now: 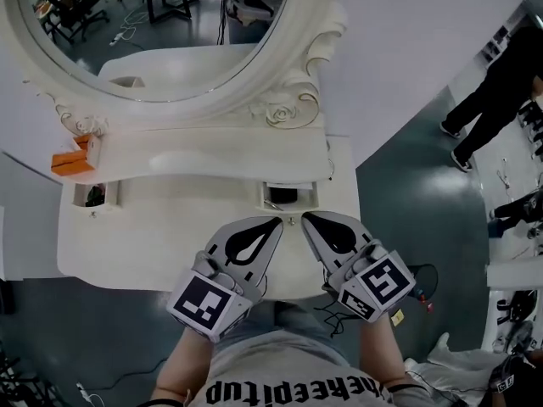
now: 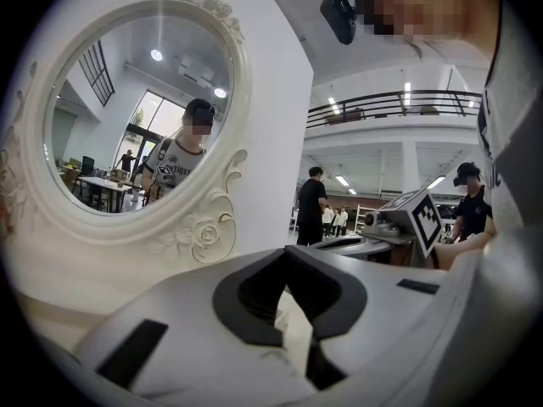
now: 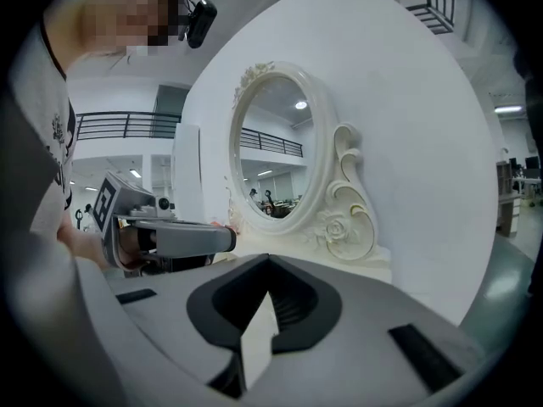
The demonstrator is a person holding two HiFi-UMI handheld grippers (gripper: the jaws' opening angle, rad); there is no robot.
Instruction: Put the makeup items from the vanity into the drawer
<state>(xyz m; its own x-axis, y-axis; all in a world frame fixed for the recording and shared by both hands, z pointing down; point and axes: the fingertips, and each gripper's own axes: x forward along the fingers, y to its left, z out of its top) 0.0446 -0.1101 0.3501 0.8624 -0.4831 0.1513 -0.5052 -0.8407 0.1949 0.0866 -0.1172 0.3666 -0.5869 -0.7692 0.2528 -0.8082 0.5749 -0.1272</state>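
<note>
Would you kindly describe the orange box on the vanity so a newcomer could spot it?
Start at the white vanity with the oval mirror. At the left foot of the mirror's carved frame, on the raised shelf, sits the orange box. Nothing else on the white top is brightly coloured.

A white bench (image 1: pixel 170 236) stands on a dark grey floor (image 1: pixel 399 202). Along its back, a raised shelf (image 1: pixel 212 147) carries an oval mirror (image 1: pixel 170 24) in a carved white frame. An orange box (image 1: pixel 68 161) sits at the shelf's left end. Sunk into the top are a left recess (image 1: pixel 95 195) and a right recess (image 1: pixel 287 195), each holding something dark.
</note>
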